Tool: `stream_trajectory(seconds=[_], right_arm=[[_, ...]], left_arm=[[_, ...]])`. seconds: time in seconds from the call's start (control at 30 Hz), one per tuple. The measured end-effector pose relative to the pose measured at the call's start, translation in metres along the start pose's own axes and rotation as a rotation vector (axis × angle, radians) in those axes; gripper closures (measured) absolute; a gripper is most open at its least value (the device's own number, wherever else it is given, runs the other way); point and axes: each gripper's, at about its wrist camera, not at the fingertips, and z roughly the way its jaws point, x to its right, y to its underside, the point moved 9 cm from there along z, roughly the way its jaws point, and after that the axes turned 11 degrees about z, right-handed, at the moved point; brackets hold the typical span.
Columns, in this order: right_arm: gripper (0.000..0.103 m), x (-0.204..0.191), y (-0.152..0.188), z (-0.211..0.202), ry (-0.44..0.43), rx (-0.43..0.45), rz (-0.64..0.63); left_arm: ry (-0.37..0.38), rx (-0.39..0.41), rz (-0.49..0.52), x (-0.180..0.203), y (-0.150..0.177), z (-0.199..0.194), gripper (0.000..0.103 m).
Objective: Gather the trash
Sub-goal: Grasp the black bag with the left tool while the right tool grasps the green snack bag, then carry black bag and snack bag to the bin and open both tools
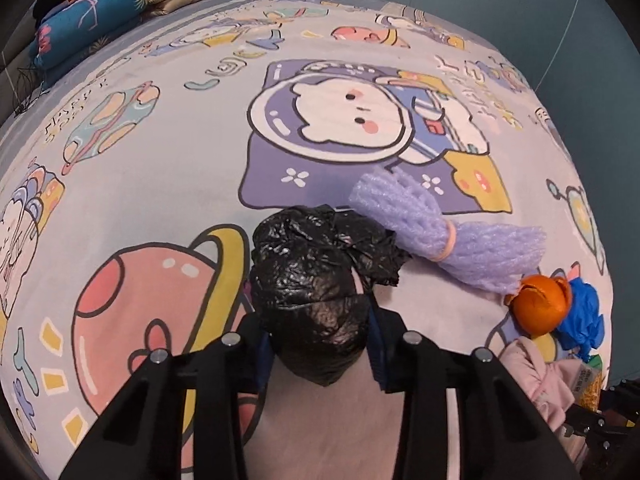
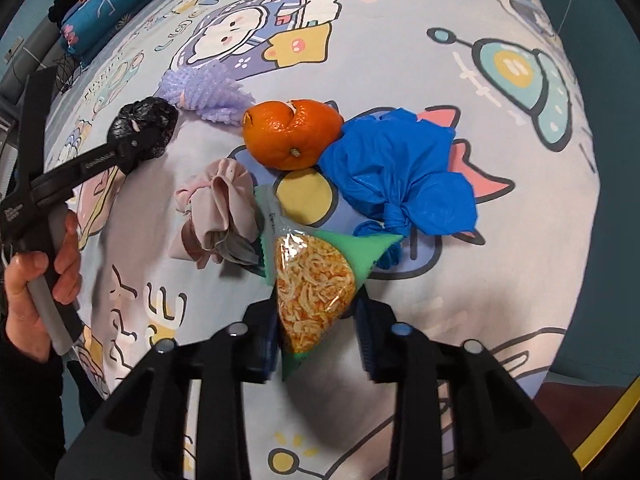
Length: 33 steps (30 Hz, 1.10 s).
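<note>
1. The left gripper (image 1: 318, 344) is clamped on a crumpled black bag (image 1: 320, 280) lying on the cartoon bedsheet (image 1: 160, 160).
2. The right gripper (image 2: 318, 340) pinches a snack packet (image 2: 316, 280).
3. Just beyond lie a pink cloth (image 2: 220, 208), an orange peel (image 2: 292, 136), a blue glove (image 2: 400, 176) and purple foam netting (image 2: 208, 92).

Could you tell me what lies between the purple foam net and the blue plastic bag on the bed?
The orange peel lies between the purple foam net and the blue plastic bag, touching the bag; the right wrist view shows it best.
</note>
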Motion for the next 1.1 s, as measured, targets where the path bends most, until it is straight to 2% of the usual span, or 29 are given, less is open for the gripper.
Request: stream_trajectory(seconds=[0.27, 0.57, 0.67, 0.8, 1.1], right_arm=[[0.083, 0.002, 0.012, -0.028, -0.01, 0.051, -0.006], [0.083, 0.009, 0.039, -0.065, -0.079, 0.081, 0.01], [0.083, 0.014, 0.047, -0.083, -0.098, 0.104, 0.006], [0.083, 0.023, 0.059, -0.105, -0.115, 0.123, 0.007], [0.083, 0.066, 0.095, -0.15, -0.131, 0.166, 0.064]], left_arm=[[0.026, 0.043, -0.031, -0.001, 0.01, -0.039, 0.068], [0.016, 0.11, -0.026, 0.012, 0.03, -0.101, 0.068], [0.033, 0.119, -0.038, 0.018, 0.042, -0.116, 0.068], [0.015, 0.13, -0.011, 0.037, 0.062, -0.14, 0.068], [0.071, 0.184, 0.102, 0.11, 0.095, -0.202, 0.068]])
